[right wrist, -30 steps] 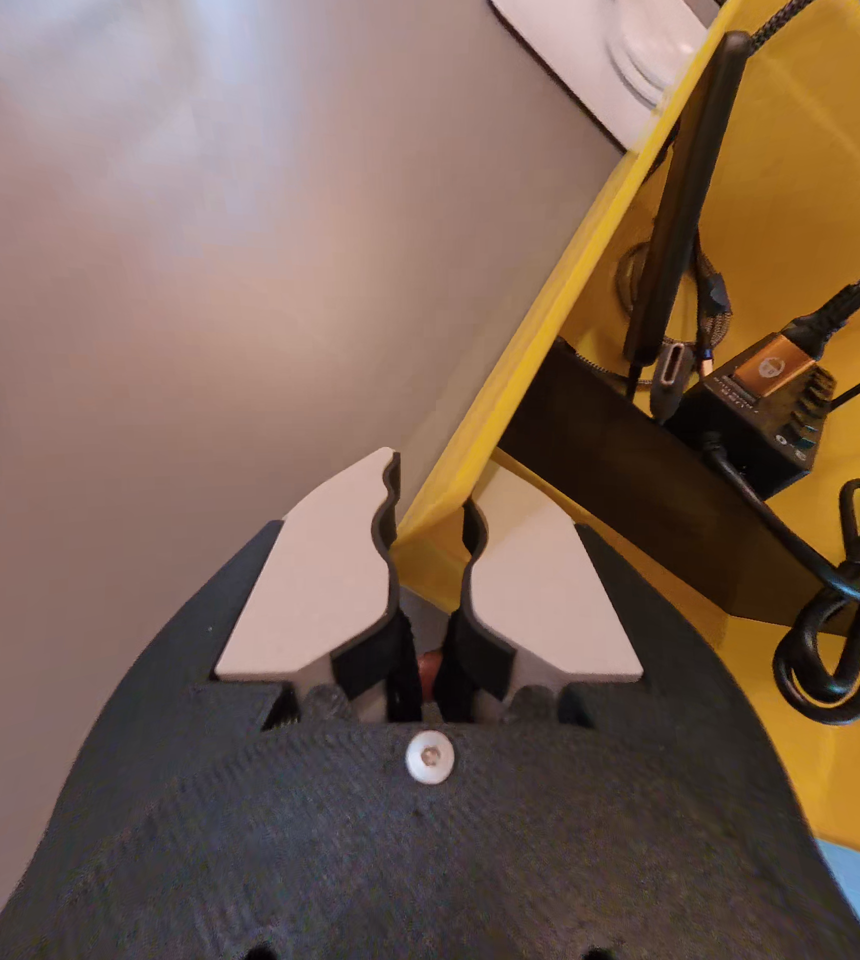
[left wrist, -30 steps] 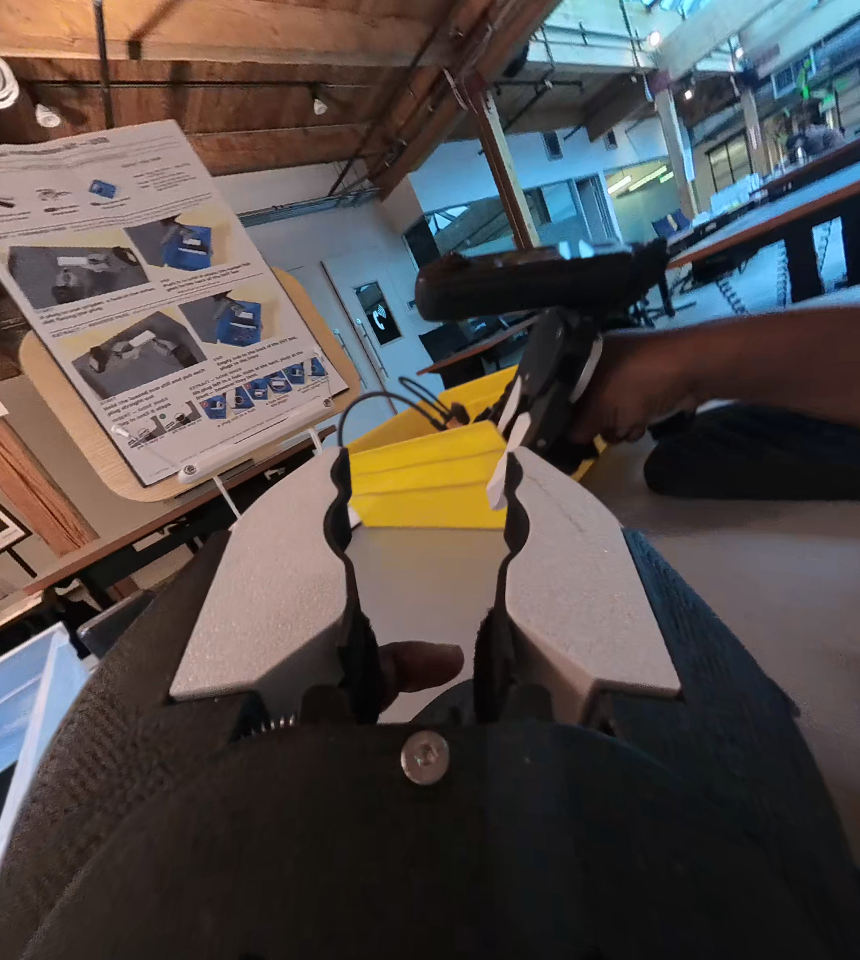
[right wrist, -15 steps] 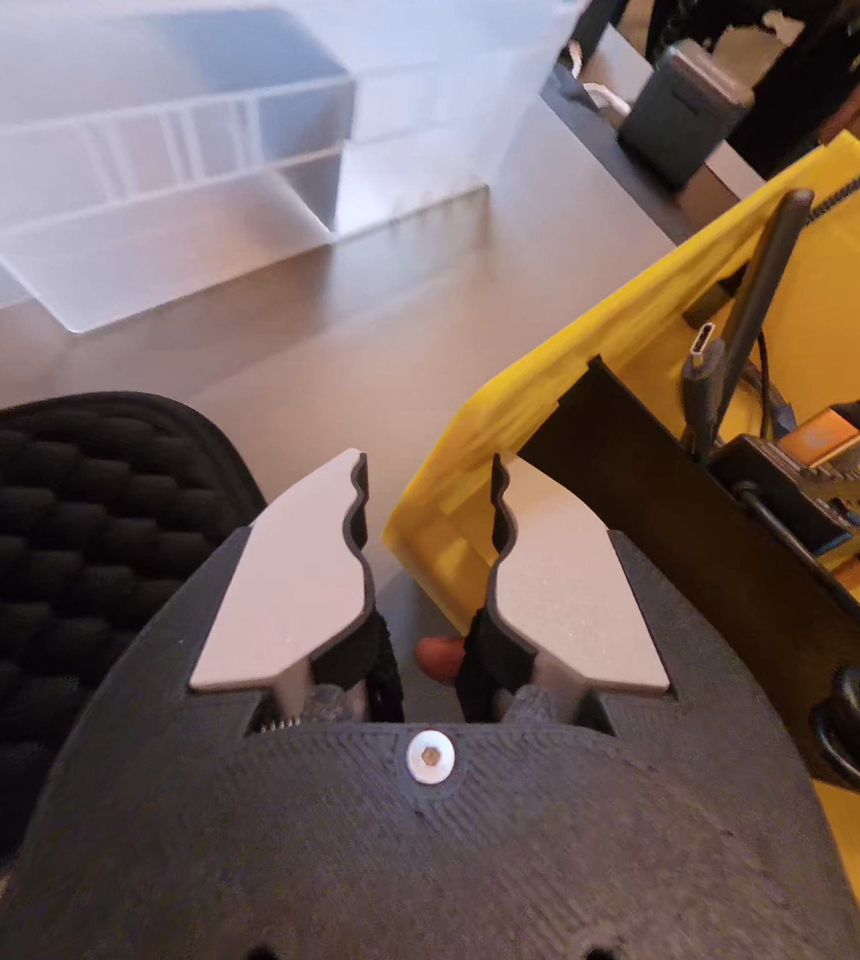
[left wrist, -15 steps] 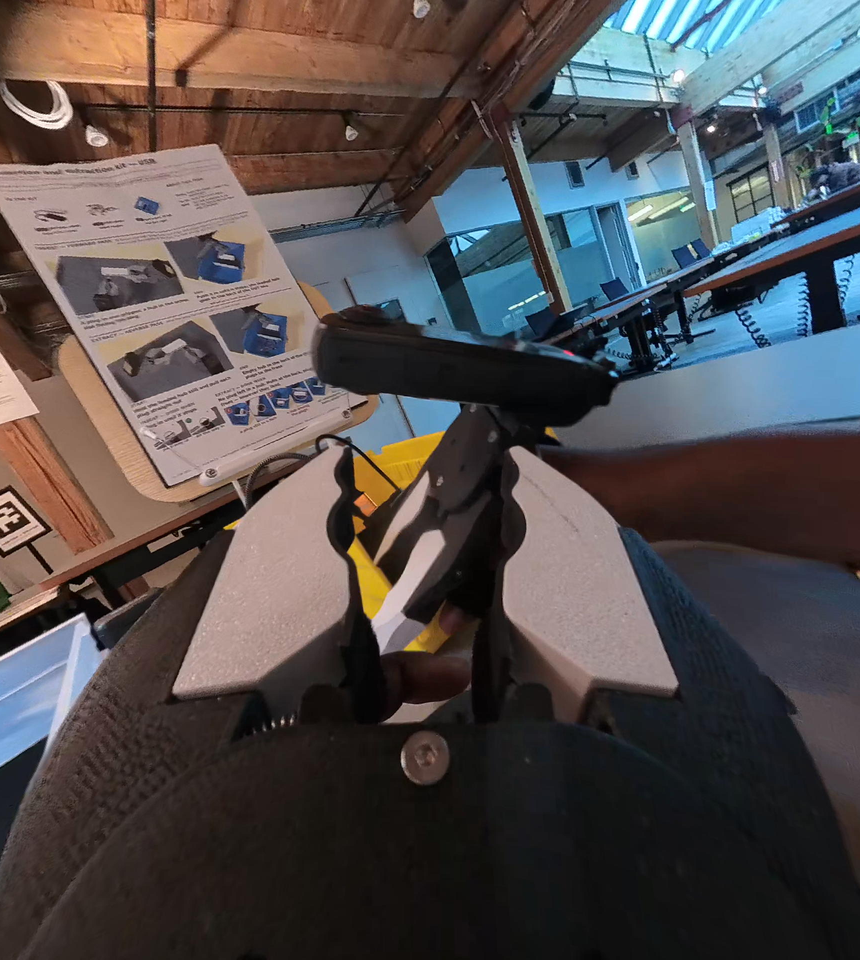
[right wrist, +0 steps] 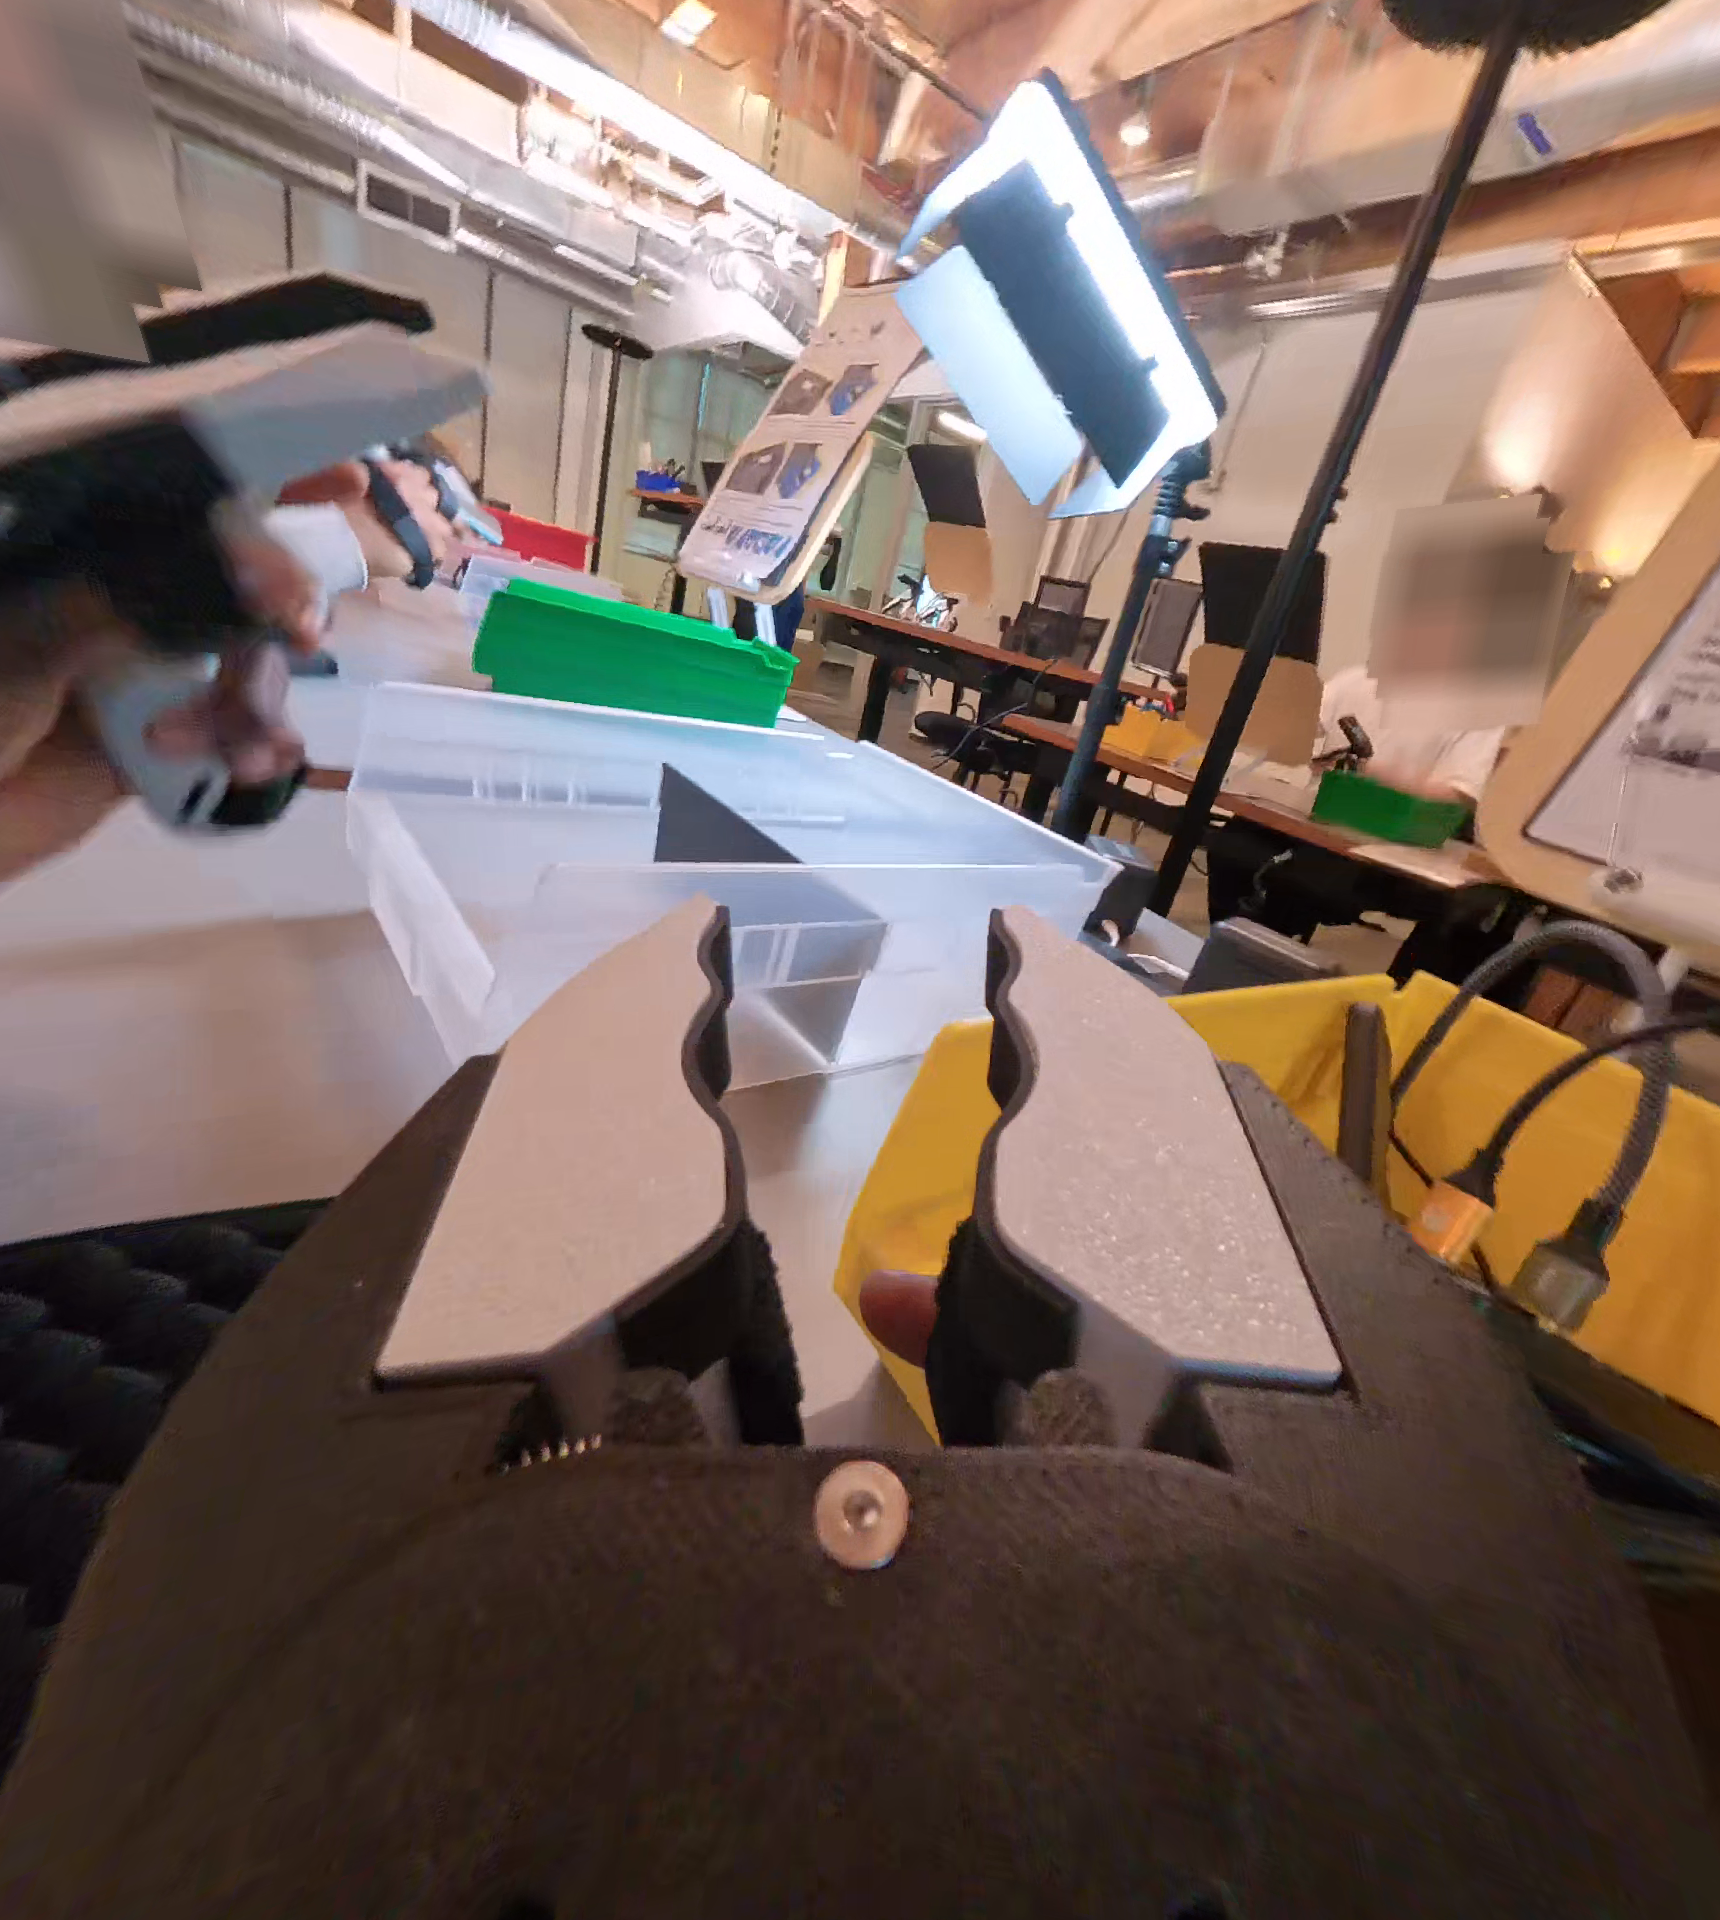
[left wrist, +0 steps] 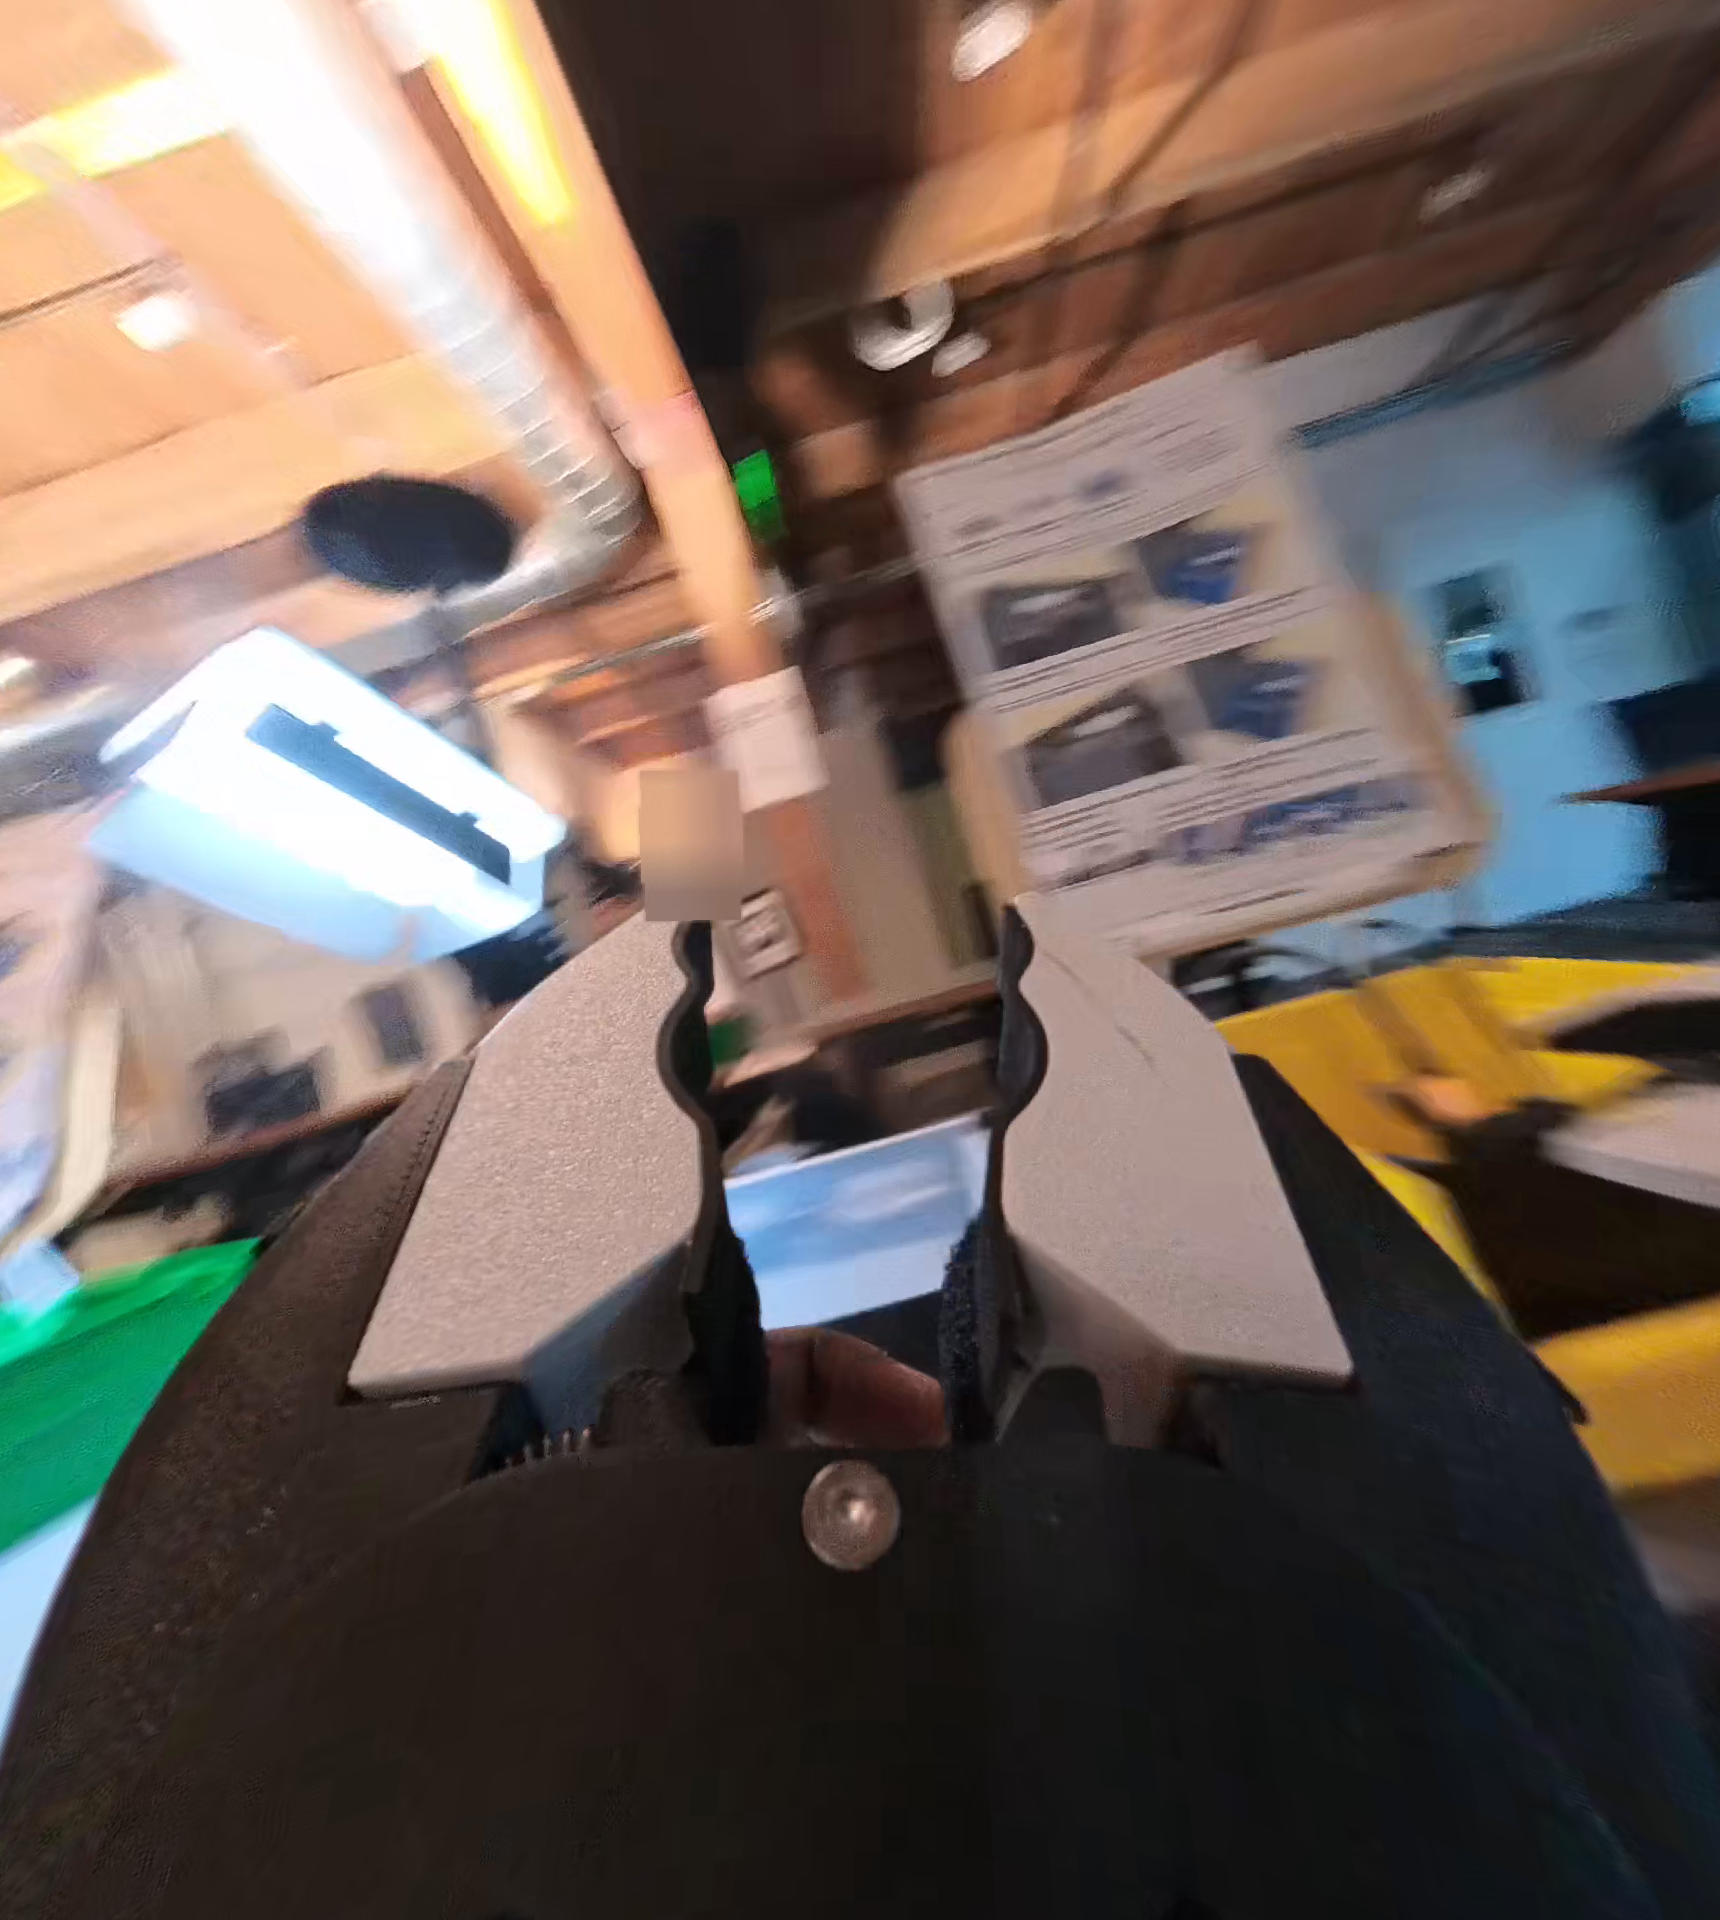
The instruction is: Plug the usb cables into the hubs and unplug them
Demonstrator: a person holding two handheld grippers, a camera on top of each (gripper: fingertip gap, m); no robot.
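Observation:
The yellow bin (right wrist: 949,1132) sits at the right of the right wrist view. It holds braided cables, one with an orange plug (right wrist: 1453,1210) and one with a grey plug (right wrist: 1562,1262), beside a slim dark upright piece (right wrist: 1363,1101). My right gripper (right wrist: 858,920) is open and empty, just left of the bin's near corner. My left gripper (left wrist: 851,935) is open and empty, raised and pointing into the room in a blurred view. It also shows in the right wrist view (right wrist: 451,348) at the upper left, held in a hand. The yellow bin (left wrist: 1355,1049) lies to its right.
A clear plastic bin (right wrist: 731,831) stands ahead on the grey table, with a green bin (right wrist: 627,655) behind it. A black foam mat (right wrist: 56,1351) lies at the near left. A light panel on a stand (right wrist: 1064,291) and a poster board (left wrist: 1178,665) stand behind.
Both grippers have swung up and left, away from the yellow bin. The right gripper has let go of the bin's rim and opened wider. The left view has become blurred.

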